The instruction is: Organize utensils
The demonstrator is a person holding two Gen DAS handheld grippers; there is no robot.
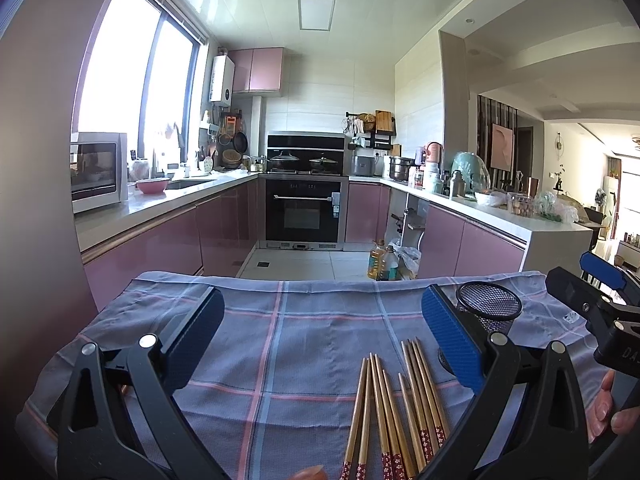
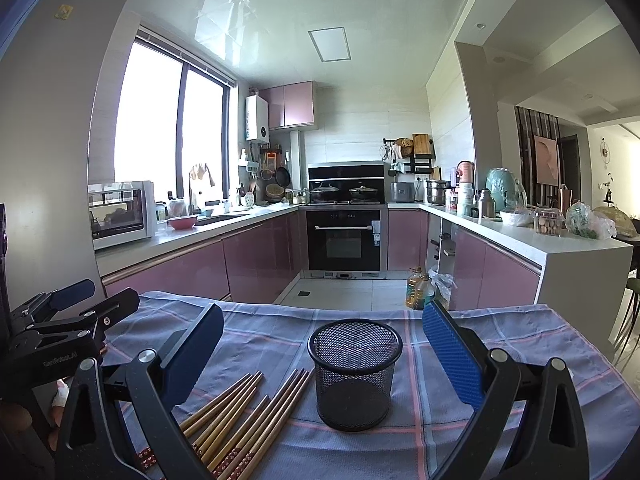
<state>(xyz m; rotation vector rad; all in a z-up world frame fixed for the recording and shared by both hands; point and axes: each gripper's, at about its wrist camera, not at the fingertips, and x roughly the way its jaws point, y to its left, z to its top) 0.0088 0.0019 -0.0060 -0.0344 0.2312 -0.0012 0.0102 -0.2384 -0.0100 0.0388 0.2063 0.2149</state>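
Several wooden chopsticks with red patterned ends lie in a loose bunch on the blue checked cloth. In the right wrist view the chopsticks lie left of an upright, empty black mesh cup. The cup also shows in the left wrist view behind the right finger. My left gripper is open and empty above the cloth, the chopsticks between its fingers near the right one. My right gripper is open and empty, with the cup between its fingers.
The cloth-covered table ends at its far edge before the kitchen floor. Oil bottles stand on the floor beyond. Pink cabinets and counters line both sides, an oven at the back. The other gripper shows at each view's edge.
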